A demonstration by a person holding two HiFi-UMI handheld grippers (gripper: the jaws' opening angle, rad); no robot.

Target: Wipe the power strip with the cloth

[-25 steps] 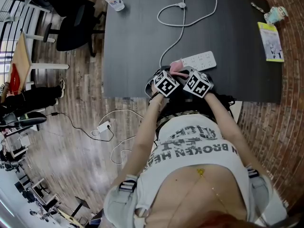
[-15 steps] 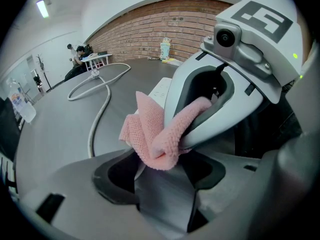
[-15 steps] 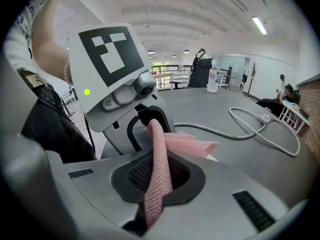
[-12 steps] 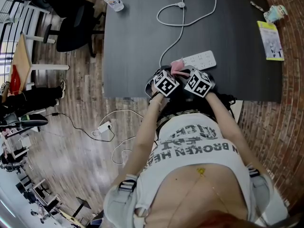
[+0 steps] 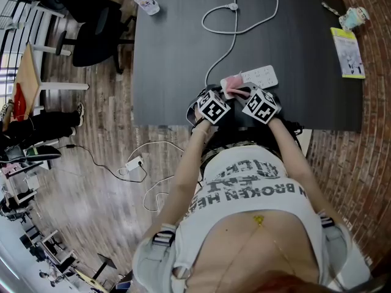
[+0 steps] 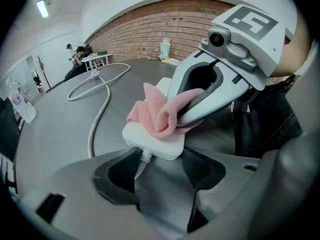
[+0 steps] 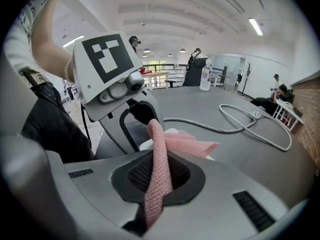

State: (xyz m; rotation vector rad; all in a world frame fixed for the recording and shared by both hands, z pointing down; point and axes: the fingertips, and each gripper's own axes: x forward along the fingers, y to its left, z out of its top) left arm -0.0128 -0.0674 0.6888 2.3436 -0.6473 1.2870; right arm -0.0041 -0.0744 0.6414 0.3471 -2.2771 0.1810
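Note:
A white power strip (image 5: 261, 77) lies on the dark table (image 5: 177, 60) near its front edge, its white cable (image 5: 235, 17) looping away to the far side. A pink cloth (image 5: 230, 83) sits bunched on the strip's left, cable end. My right gripper (image 7: 159, 176) is shut on the cloth (image 7: 160, 149), pressing it down on the strip (image 6: 152, 140). My left gripper (image 6: 157, 166) is open, its jaws on either side of the cable stub at that end, not touching the strip. In the head view the two marker cubes sit side by side, left gripper (image 5: 221, 97) and right gripper (image 5: 242, 93).
A water bottle (image 5: 146, 0) stands at the table's far left corner. A yellow leaflet (image 5: 348, 52) and a small figurine (image 5: 355, 18) lie at the far right. An office chair (image 5: 91, 32) stands left of the table. Another cable with an adapter (image 5: 133, 162) lies on the floor.
The right gripper has moved a little right and forward, carrying the cloth further onto the strip's end. The left gripper has stayed put.

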